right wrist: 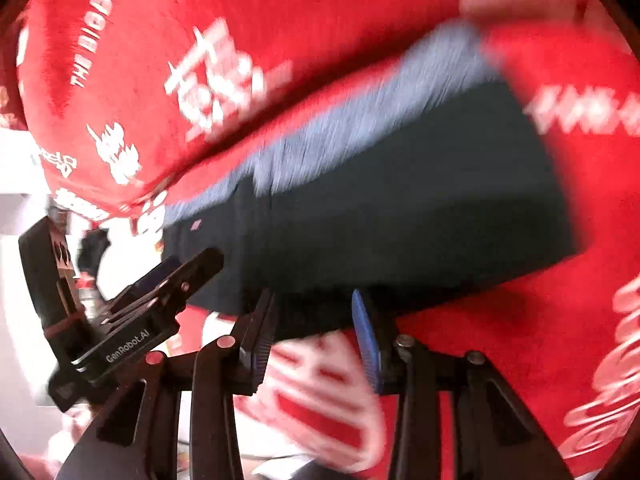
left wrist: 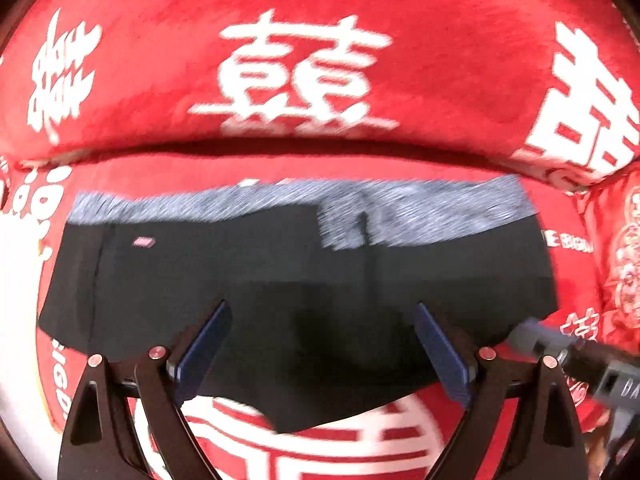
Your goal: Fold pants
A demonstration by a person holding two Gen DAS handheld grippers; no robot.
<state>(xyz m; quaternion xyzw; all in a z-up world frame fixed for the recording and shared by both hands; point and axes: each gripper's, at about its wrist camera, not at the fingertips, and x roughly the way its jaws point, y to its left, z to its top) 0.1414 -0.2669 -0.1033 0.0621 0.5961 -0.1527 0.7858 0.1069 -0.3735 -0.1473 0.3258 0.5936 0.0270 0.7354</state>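
Note:
The black pants [left wrist: 280,280] lie folded into a flat rectangle on the red bedspread, with the grey waistband [left wrist: 420,208] along the far edge. My left gripper [left wrist: 322,312] is open and empty above the near edge of the pants. My right gripper [right wrist: 314,300] is open and empty just over the near edge of the pants [right wrist: 400,208]. The left gripper's body [right wrist: 132,312] shows at the left of the right wrist view. The right gripper's body [left wrist: 576,356] shows at the right of the left wrist view.
A red bedspread [left wrist: 472,60] with large white characters covers the surface. A thick red roll of bedding [left wrist: 304,68] lies just behind the pants. A white area [right wrist: 16,240] lies off the left side.

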